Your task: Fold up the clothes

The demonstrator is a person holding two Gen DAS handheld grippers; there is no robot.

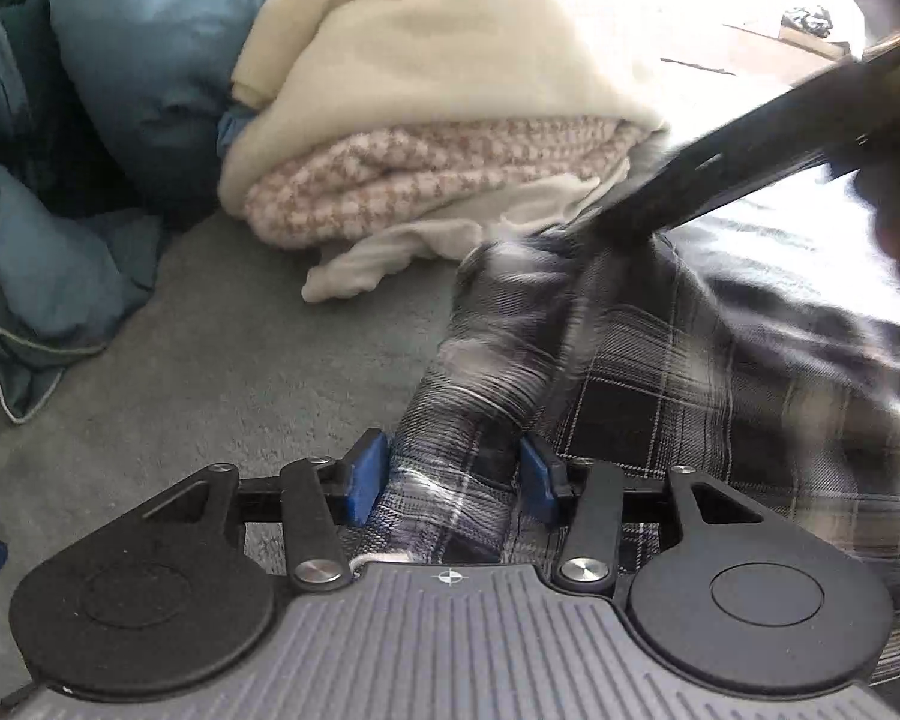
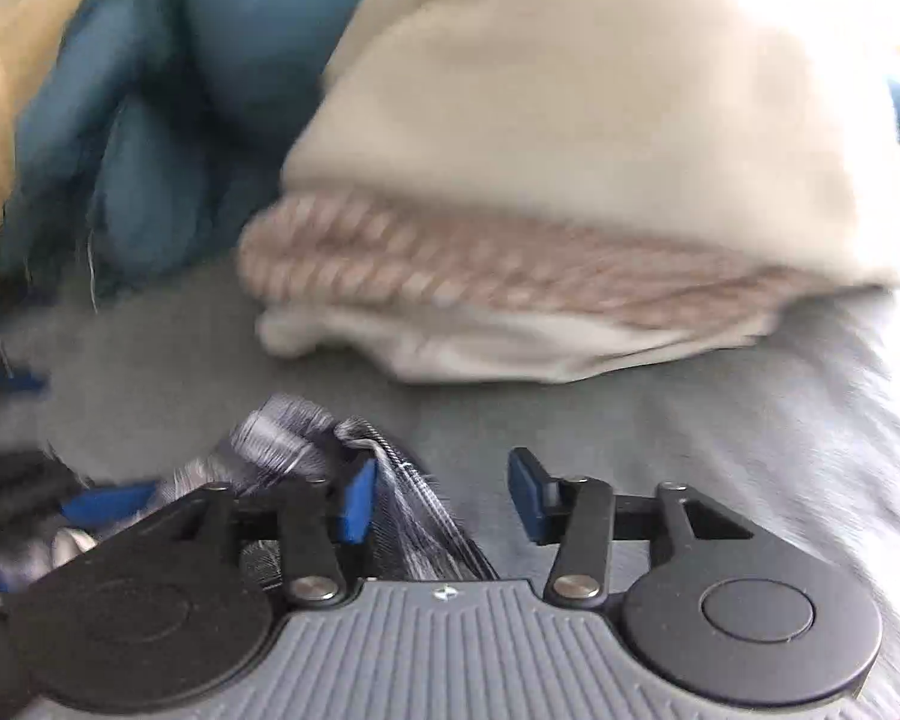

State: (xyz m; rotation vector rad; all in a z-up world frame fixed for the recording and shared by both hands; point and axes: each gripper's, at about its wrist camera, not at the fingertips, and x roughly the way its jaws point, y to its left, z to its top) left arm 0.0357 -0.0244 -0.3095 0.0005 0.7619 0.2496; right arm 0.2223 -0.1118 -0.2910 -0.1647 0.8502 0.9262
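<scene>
Plaid flannel shirt (image 1: 660, 396), black, grey and white, lies spread on the grey bed cover (image 1: 210, 360) in front of me, a rolled fold of it running up between the blue pads of my left gripper (image 1: 453, 477). Those pads stand partly apart with the cloth filling the space; whether they pinch it I cannot tell. My right gripper (image 2: 441, 495) stands partly apart too, its left pad (image 2: 354, 501) touching a bunched corner of the same shirt (image 2: 306, 450), its right pad clear over bare cover. Just beyond the shirt sits a stack of folded clothes (image 1: 438, 120): cream on top, a pink-and-white checked knit under it, white at the bottom. Blue bedding (image 1: 120, 60) is heaped left of the stack.
</scene>
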